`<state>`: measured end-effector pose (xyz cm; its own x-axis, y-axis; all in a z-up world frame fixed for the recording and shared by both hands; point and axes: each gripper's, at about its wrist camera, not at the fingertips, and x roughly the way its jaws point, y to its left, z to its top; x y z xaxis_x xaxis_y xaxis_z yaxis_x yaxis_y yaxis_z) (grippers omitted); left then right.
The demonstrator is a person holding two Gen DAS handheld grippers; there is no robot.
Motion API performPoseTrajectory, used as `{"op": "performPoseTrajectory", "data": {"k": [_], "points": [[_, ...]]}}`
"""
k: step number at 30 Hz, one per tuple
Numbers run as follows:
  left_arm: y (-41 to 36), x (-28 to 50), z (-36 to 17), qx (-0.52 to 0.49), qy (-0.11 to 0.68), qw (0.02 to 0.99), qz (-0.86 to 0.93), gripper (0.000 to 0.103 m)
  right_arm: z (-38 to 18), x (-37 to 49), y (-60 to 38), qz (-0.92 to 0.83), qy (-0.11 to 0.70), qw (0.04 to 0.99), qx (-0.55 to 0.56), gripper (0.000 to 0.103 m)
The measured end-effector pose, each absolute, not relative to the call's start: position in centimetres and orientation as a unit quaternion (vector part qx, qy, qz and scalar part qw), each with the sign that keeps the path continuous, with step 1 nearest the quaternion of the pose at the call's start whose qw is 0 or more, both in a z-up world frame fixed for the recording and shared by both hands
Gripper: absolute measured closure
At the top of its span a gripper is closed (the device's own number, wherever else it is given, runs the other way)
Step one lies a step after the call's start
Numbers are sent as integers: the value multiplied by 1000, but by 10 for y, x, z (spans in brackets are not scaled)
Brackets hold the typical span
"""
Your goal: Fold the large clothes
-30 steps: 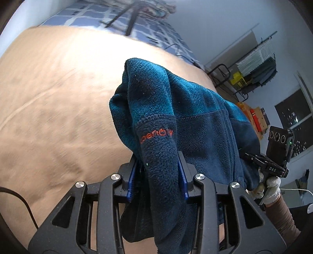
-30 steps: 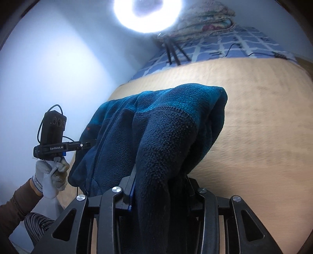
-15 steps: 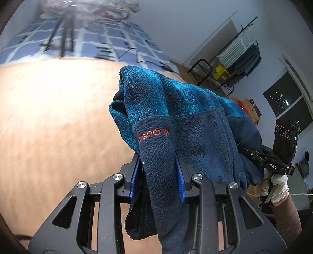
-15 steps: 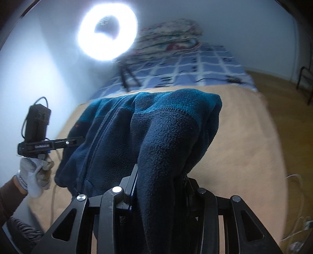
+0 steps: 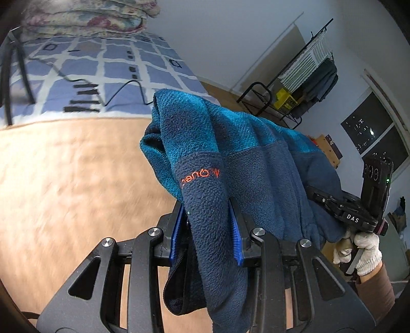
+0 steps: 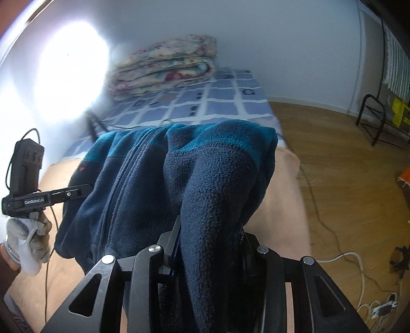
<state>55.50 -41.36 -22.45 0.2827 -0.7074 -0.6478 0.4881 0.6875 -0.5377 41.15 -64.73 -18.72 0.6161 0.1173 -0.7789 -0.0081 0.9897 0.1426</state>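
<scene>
Left wrist view: left gripper (image 5: pixel 208 228) clamped on a thick fold of the fleece (image 5: pixel 230 158), blue pads (image 5: pixel 234 230) pressed against both sides of the dark navy cloth. Orange stitched lettering just ahead of the fingertips. Teal upper part bunched over and beyond the jaws, rest of the garment stretched off to the right toward the right gripper (image 5: pixel 343 207), gripped by a gloved hand (image 5: pixel 364 248) with a brown sleeve. Tan blanket (image 5: pixel 64 179) below and to the left, blurred. Checked blue sheet (image 5: pixel 102 66) farther ahead, folded floral quilt (image 5: pixel 84 18) at its far end. Drying rack (image 5: pixel 307 71) and dark window (image 5: pixel 374 133) off to the right.

Right wrist view: right gripper (image 6: pixel 208 243) closed on another navy fold of the fleece (image 6: pixel 179 166), cloth draped over the fingers and hiding most of them. Zipper line running away to the left, garment hung between both grippers above the blanket (image 6: pixel 279 205). Left gripper (image 6: pixel 51 197) at far left, in a gloved hand (image 6: pixel 28 238). Bright lamp (image 6: pixel 69 71) ahead-left, quilt (image 6: pixel 164 66) ahead, wooden floor (image 6: pixel 346 166) to the right.
</scene>
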Motion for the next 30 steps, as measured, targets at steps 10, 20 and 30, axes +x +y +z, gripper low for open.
{"op": "performPoseTrajectory", "data": {"k": [10, 20, 30], "points": [[-464, 605, -239, -116, 454, 804, -366, 72, -208, 480, -691, 8, 434, 899, 59, 69], [-491, 614, -260, -91, 453, 816, -347, 72, -240, 507, -714, -12, 447, 893, 52, 69], [-489, 605, -263, -79, 450, 823, -337, 68, -252, 502, -723, -77, 453, 887, 42, 44]]}}
